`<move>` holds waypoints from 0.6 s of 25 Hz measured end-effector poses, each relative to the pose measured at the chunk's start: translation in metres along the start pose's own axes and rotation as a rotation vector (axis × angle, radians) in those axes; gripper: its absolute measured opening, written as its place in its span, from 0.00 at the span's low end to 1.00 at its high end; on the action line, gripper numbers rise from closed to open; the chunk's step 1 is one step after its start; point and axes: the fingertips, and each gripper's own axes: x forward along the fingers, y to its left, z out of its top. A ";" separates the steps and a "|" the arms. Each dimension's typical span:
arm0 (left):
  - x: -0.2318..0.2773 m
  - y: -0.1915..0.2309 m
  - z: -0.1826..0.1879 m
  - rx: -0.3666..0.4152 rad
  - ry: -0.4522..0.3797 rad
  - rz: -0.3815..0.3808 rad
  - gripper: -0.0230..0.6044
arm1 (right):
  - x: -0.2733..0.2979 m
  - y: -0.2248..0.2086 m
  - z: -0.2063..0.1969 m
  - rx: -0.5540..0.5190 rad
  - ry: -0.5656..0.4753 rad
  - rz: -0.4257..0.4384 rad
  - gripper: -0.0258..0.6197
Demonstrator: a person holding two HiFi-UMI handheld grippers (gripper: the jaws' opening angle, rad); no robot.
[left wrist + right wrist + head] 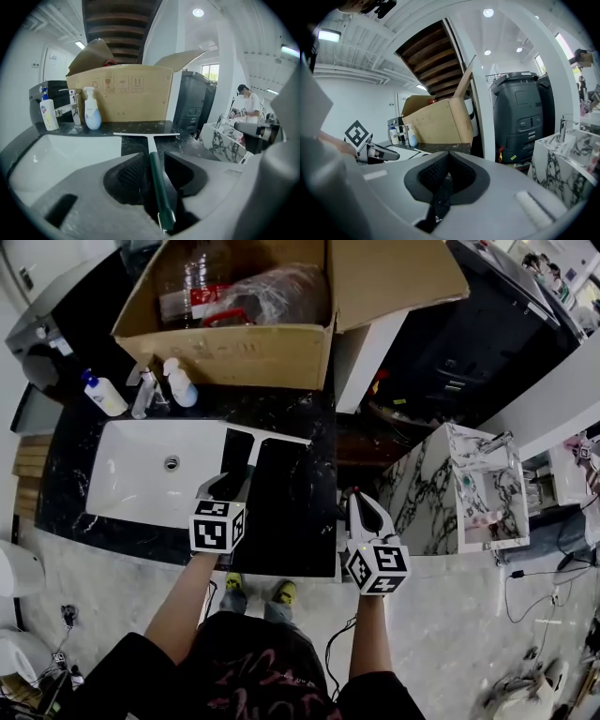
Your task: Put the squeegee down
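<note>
The squeegee lies on the black marble counter, its white blade far from me and its dark green handle running back towards me. My left gripper stands over the handle's near end. The handle runs between its open jaws, a gap showing on each side of it, and neither pad presses on it. In the left gripper view the blade lies flat beside the sink. My right gripper hangs off the counter's right edge, shut with nothing in it; its jaws meet at the tip.
A white sink is set in the counter's left half, with a faucet and two bottles behind it. An open cardboard box fills the back. A marble-patterned cabinet stands at the right, a black bin beyond.
</note>
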 end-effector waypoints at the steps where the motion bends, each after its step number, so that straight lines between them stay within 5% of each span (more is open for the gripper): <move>1: -0.004 0.001 0.003 0.000 -0.012 0.000 0.26 | -0.001 0.003 0.003 -0.004 -0.004 0.000 0.06; 15: -0.070 0.029 0.054 0.003 -0.191 0.040 0.13 | -0.018 0.042 0.046 -0.067 -0.084 0.018 0.06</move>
